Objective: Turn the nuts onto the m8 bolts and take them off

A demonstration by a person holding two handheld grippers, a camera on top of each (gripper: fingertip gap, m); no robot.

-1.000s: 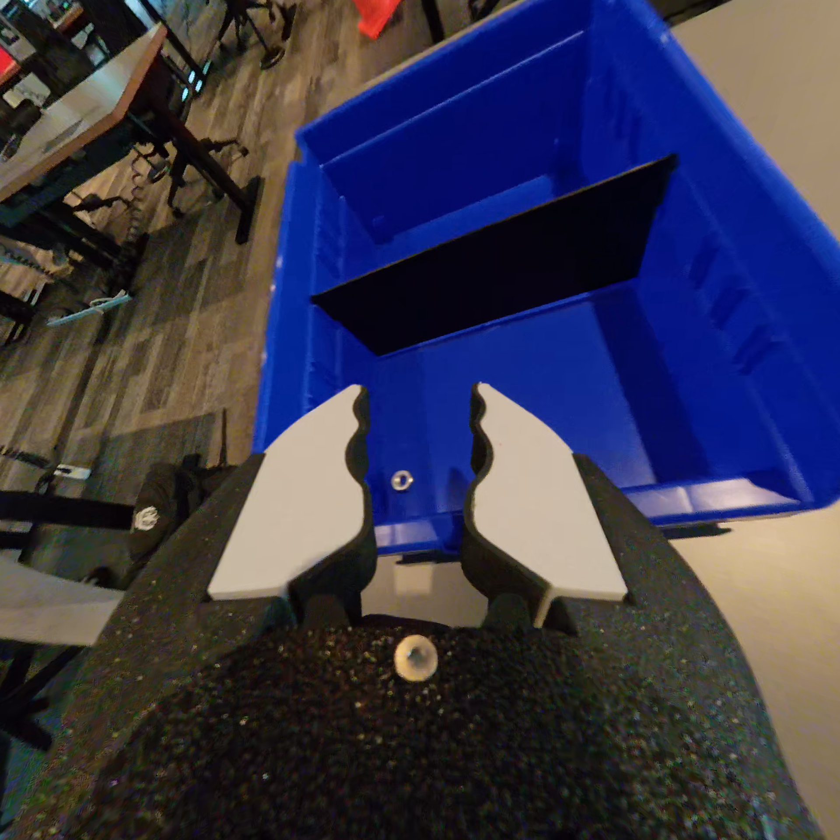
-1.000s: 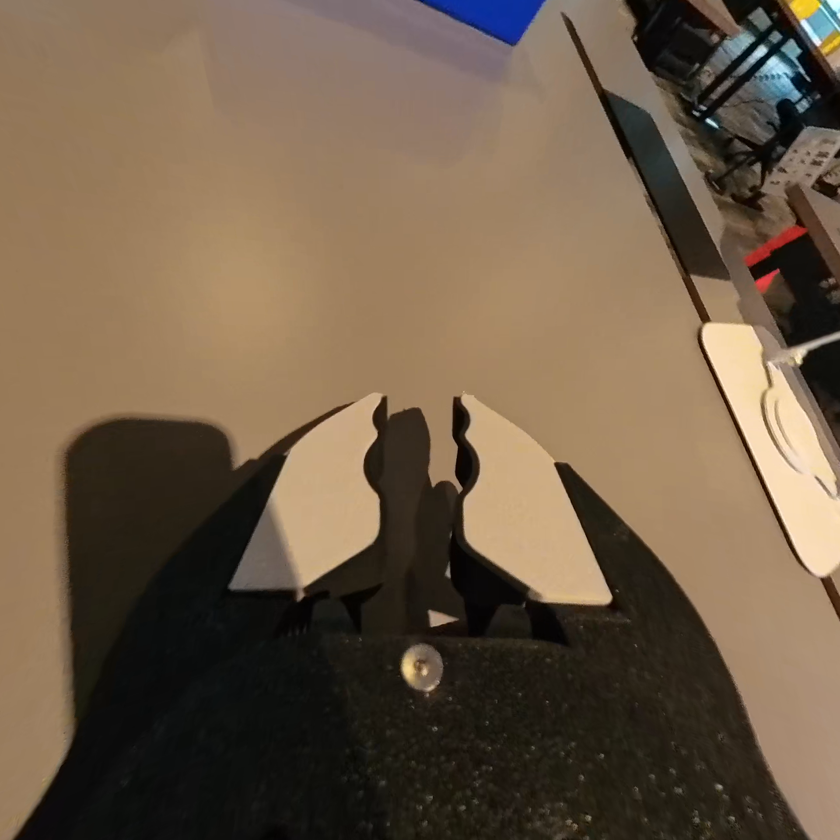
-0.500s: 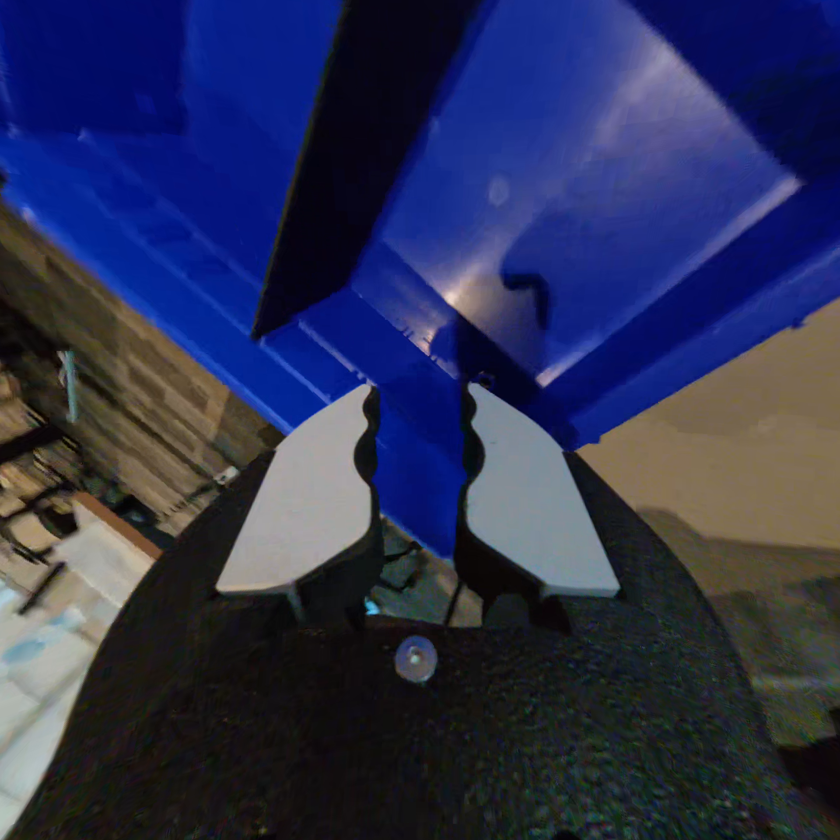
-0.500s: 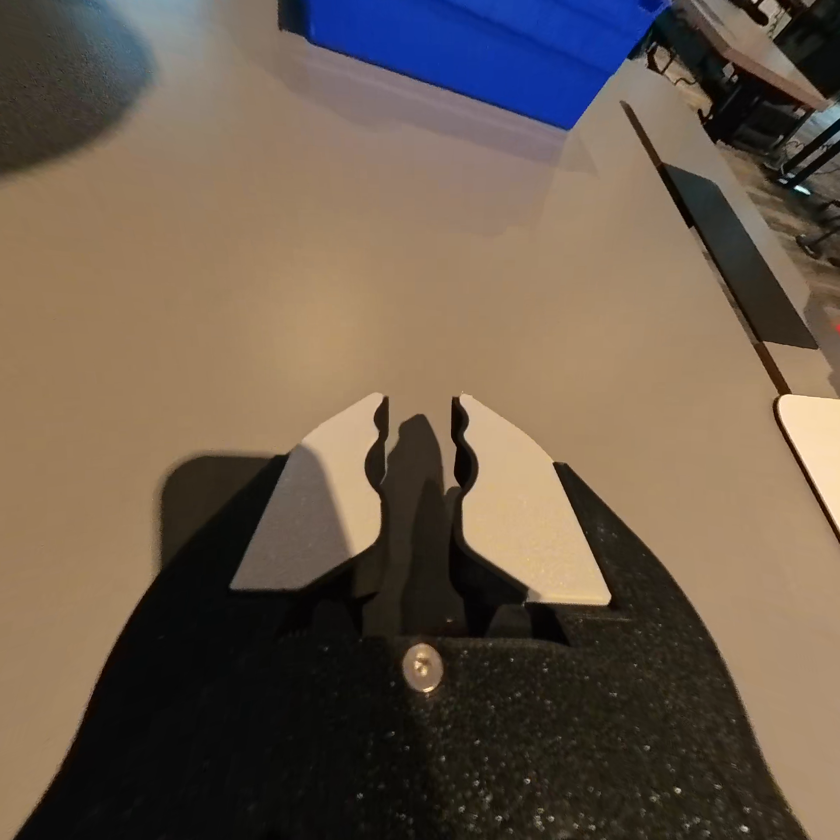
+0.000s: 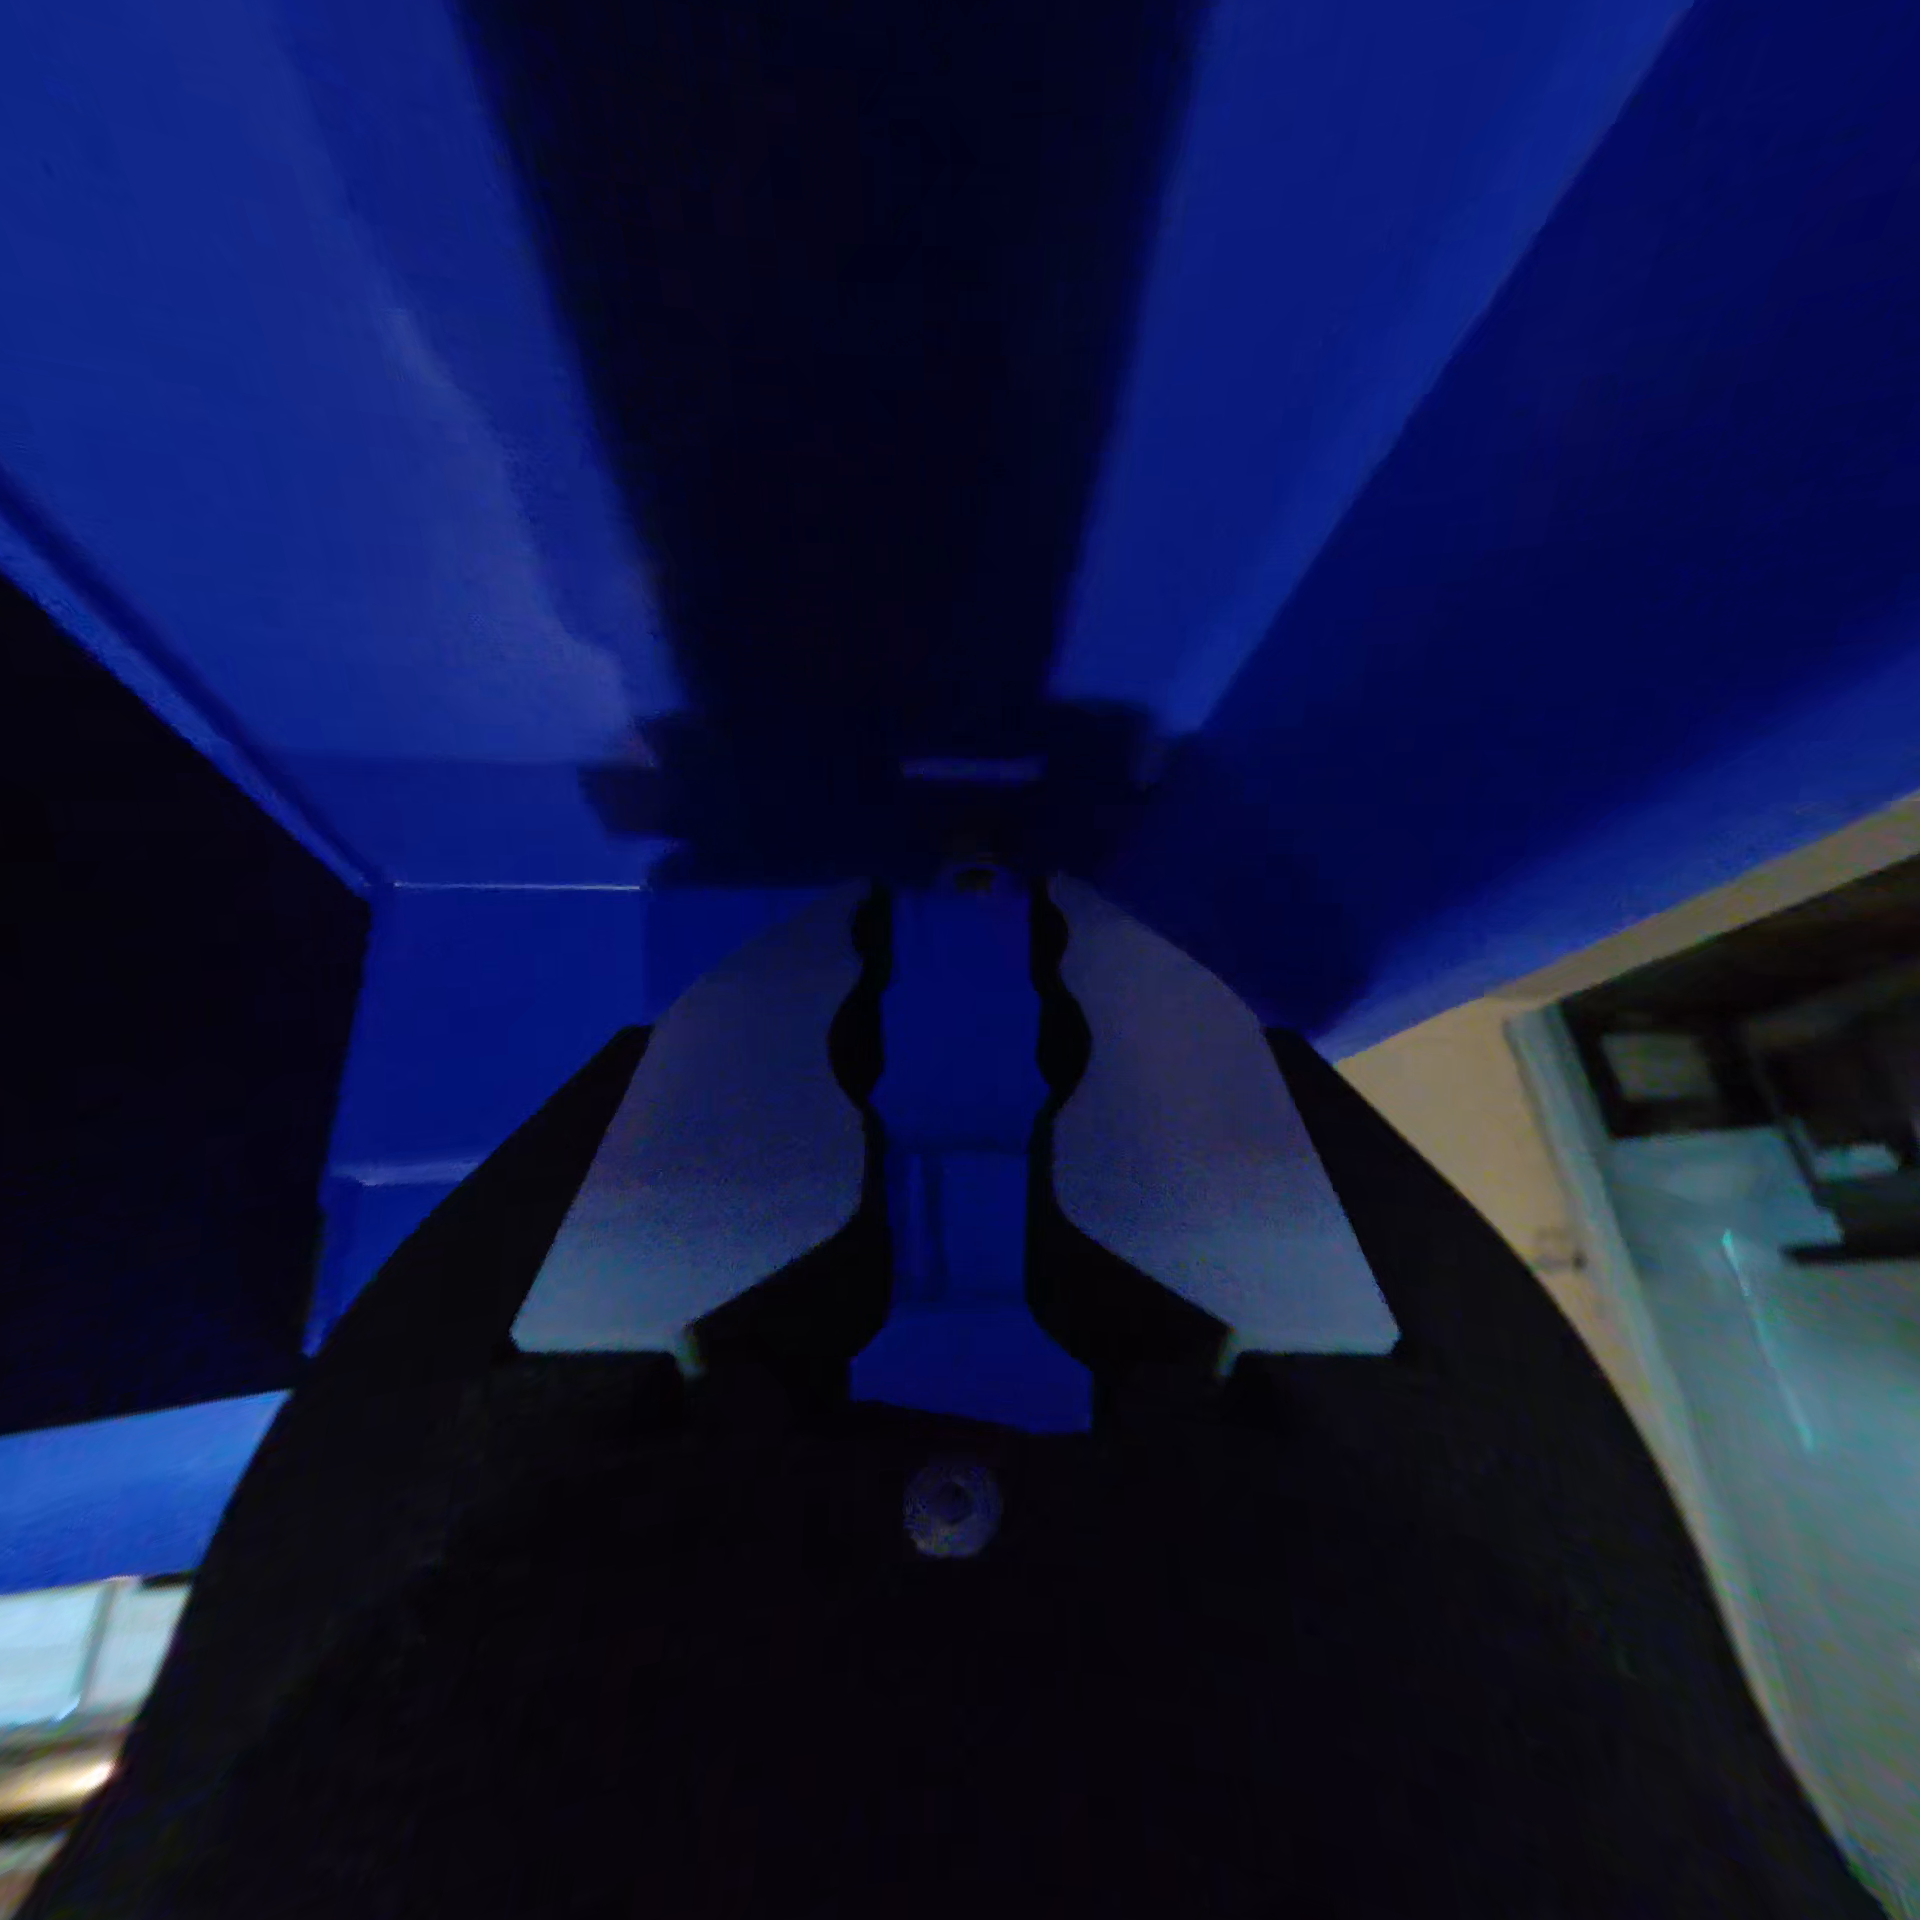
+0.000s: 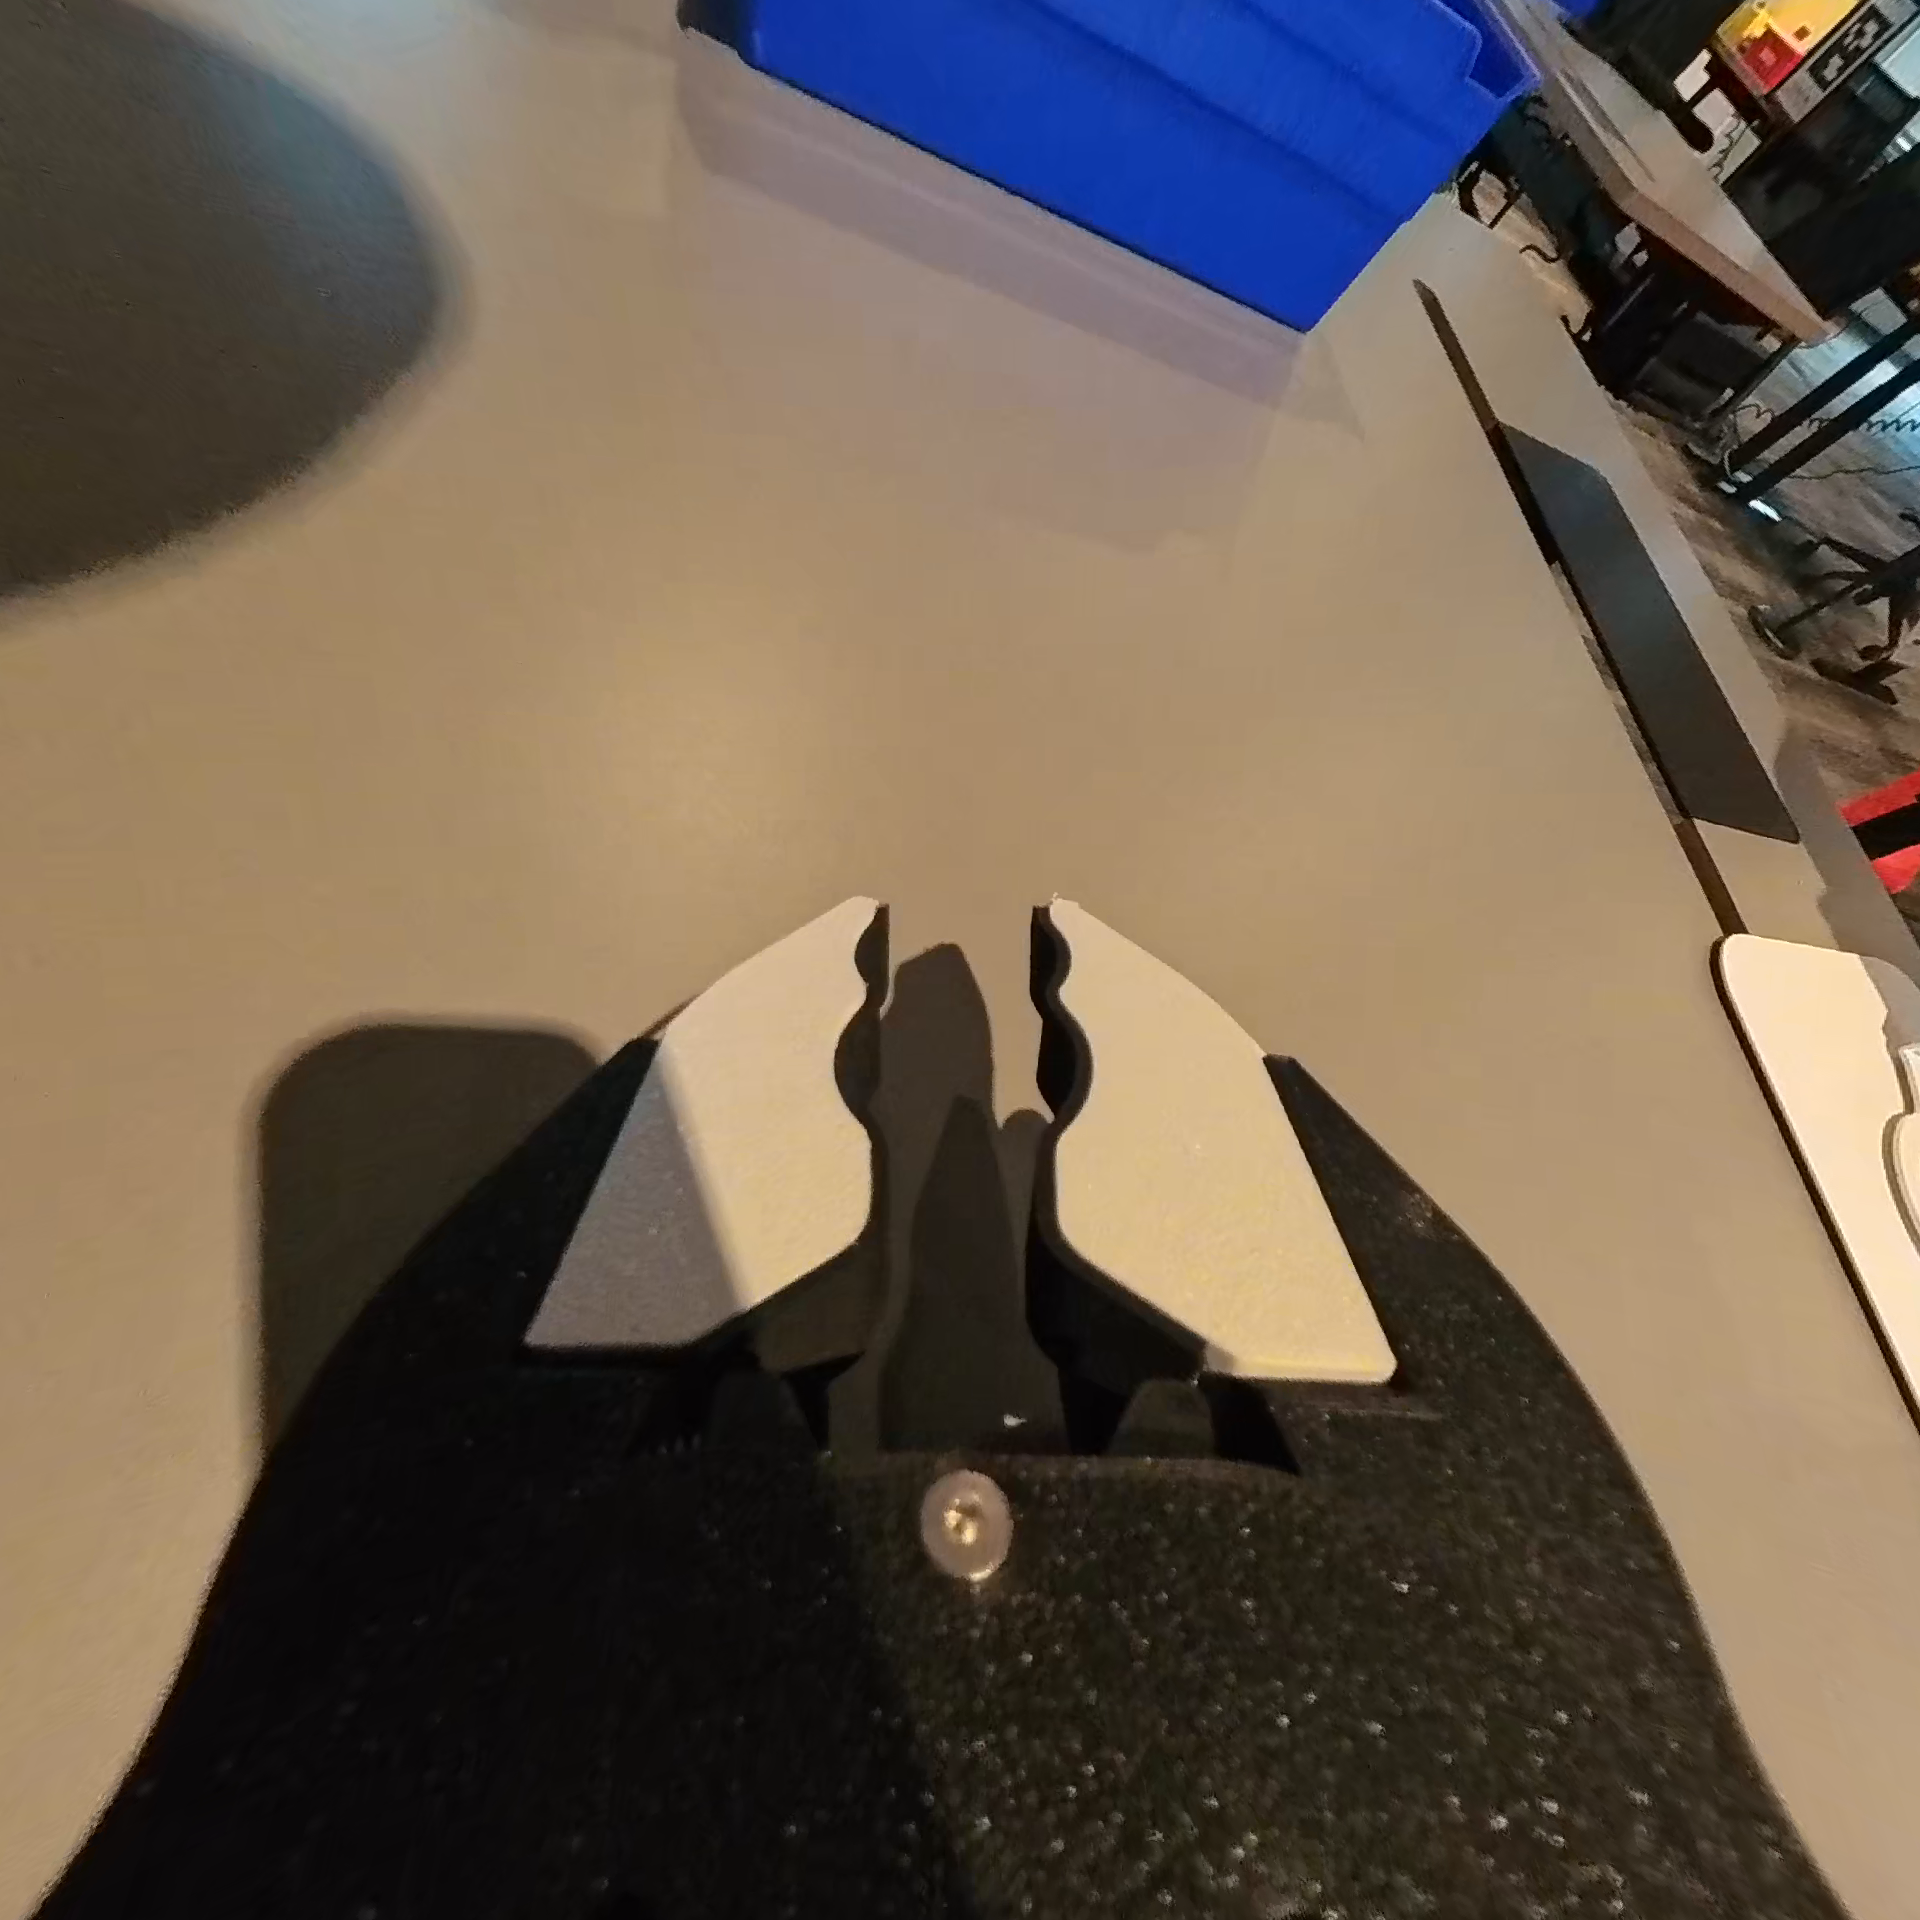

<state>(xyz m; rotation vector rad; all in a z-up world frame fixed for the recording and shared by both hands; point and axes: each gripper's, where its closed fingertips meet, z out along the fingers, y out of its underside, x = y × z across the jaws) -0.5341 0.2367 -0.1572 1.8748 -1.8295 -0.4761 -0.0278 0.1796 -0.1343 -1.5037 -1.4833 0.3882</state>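
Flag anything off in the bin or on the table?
Nothing stands out. The left claw is open, deep inside the blue bin, just short of a small nut. The right claw hangs open over the table.

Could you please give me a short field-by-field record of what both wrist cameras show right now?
left gripper: deep inside the blue bin, jaws open, empty
small metal part: just ahead of the left tips, low in the bin; too dark to identify
right gripper: above the bare grey table, jaws open, empty
bin in right view: far end of the table, ahead of the right gripper
white board: at the table's right edge
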